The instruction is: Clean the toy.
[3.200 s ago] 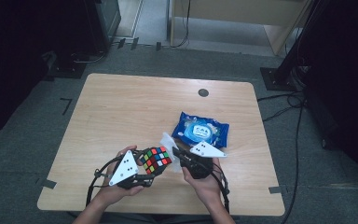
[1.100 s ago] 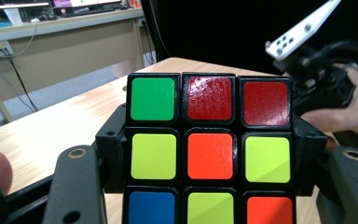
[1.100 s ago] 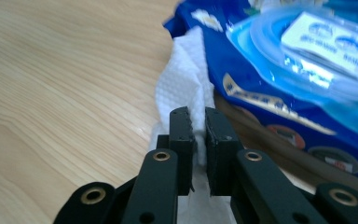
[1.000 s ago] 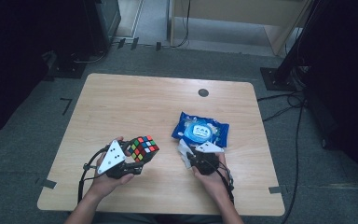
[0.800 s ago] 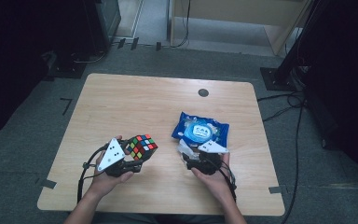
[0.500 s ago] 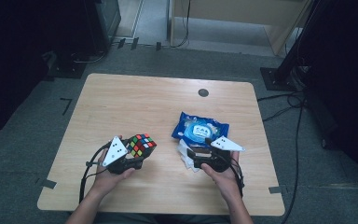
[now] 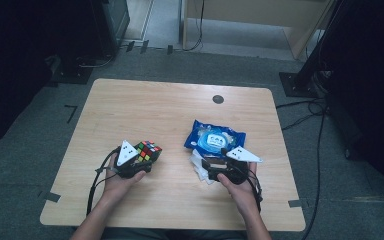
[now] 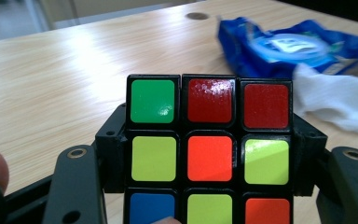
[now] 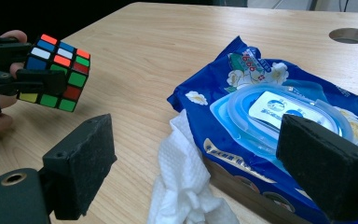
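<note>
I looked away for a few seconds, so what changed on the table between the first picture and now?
The two hands drew apart: the left hand-held gripper carried the puzzle cube left, and the right hand-held gripper moved right, its jaws now open over the white wipe. The cube stays gripped; the blue wipes pack has not moved.

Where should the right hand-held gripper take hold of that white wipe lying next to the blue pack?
Grip the crumpled wipe at its raised, bunched middle, coming from above on the side away from the blue pack. Its upper edge lies against the pack, so the folds on the open table side look easiest to pinch. The right hand-held gripper already stands open around it.
</note>
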{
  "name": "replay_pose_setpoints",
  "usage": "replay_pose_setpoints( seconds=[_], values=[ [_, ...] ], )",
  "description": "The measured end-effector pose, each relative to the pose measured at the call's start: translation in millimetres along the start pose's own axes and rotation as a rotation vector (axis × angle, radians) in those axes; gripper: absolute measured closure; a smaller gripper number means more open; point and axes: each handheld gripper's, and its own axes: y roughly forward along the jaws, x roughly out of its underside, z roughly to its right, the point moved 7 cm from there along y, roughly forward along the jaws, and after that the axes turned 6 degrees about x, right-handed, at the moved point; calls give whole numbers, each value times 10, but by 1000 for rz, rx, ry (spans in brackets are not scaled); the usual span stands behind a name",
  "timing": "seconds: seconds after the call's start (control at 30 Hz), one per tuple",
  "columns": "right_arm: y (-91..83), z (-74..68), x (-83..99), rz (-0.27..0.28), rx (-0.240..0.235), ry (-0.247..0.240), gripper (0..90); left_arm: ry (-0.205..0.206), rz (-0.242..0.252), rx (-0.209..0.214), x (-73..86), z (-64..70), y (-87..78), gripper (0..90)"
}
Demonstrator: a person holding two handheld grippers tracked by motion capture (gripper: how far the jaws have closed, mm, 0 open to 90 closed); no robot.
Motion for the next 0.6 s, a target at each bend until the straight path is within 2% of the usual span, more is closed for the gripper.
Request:
replay_pose_setpoints(
  seconds=[0.07,0.23,0.37,0.6],
  values=[
    [1,0,3,-2,3,1,115,-1,-14,-21,30,-29,11,342],
    [3,0,8,-1,12,-3,118,15,-46,-38,100,-12,35,342],
    [-13,3,1,2,18,-1,118,15,-79,-41,167,10,50,342],
    [-25,15,-7,7,20,-2,120,0,-86,-33,189,26,21,342]
  ],
)
